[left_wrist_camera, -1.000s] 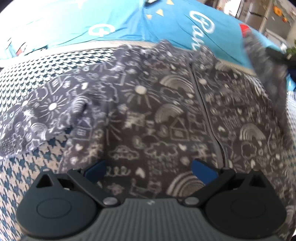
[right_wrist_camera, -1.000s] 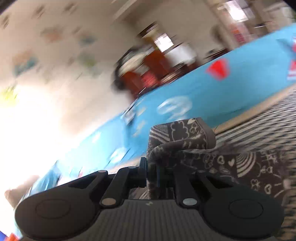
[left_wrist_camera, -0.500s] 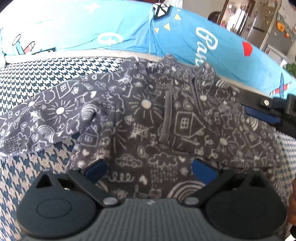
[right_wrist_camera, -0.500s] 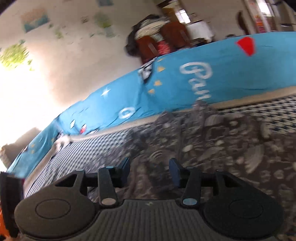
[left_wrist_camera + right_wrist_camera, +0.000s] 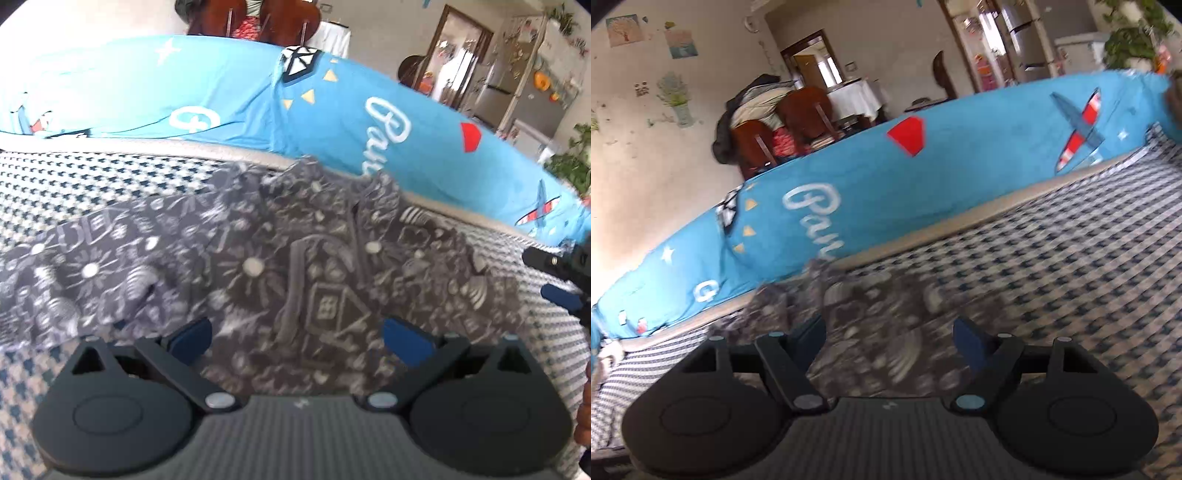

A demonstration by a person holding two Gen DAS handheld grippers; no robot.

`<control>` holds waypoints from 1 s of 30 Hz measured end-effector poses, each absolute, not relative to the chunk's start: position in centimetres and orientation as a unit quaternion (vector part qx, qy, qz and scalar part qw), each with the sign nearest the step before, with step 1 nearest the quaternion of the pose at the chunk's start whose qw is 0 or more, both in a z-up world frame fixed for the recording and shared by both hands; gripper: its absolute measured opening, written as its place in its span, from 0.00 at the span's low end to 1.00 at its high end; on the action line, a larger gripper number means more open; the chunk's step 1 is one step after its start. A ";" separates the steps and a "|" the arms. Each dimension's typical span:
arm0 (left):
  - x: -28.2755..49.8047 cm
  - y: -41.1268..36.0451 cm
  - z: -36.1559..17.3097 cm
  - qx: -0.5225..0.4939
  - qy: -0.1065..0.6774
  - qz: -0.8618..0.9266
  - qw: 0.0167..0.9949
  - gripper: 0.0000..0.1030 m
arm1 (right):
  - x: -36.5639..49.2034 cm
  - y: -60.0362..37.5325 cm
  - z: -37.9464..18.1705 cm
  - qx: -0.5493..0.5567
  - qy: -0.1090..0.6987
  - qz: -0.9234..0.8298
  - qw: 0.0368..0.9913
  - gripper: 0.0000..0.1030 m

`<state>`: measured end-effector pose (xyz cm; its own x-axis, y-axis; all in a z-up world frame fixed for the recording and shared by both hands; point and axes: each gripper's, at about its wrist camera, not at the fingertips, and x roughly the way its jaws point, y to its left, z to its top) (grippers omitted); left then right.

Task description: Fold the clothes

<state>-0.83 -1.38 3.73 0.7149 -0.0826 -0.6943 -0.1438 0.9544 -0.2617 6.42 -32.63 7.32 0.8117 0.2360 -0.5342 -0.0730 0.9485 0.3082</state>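
We work on a houndstooth-covered surface (image 5: 92,192), bordered at the back by a blue padded cushion (image 5: 221,92) that keeps everything in front of us. The dark grey doodle-print garment (image 5: 295,266) lies spread flat across the middle of that surface, its collar toward the cushion, so the folds can be made against a firm base. On its right side 1 sleeve appears already folded inward over the chest, while the other sleeve trails out to the left, not yet folded.

Our left gripper (image 5: 297,334) hovers over the garment's lower part, jaws spread wide and gripping nothing, ready for a hold. Our right gripper (image 5: 889,334) has jaws opening, the cloth below them but not pinched, which we judge to be a release.
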 end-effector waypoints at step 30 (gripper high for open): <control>7.0 -1.3 0.4 -0.133 0.387 -0.062 0.910 1.00 | 12.5 -38.6 2.1 0.207 0.393 0.043 0.895 0.81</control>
<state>6.97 -1.25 0.44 0.6931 -0.2159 -0.6878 0.0099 0.9568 -0.2904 12.52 -38.57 2.10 0.6867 0.2399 -0.6862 0.0855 0.9108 0.4039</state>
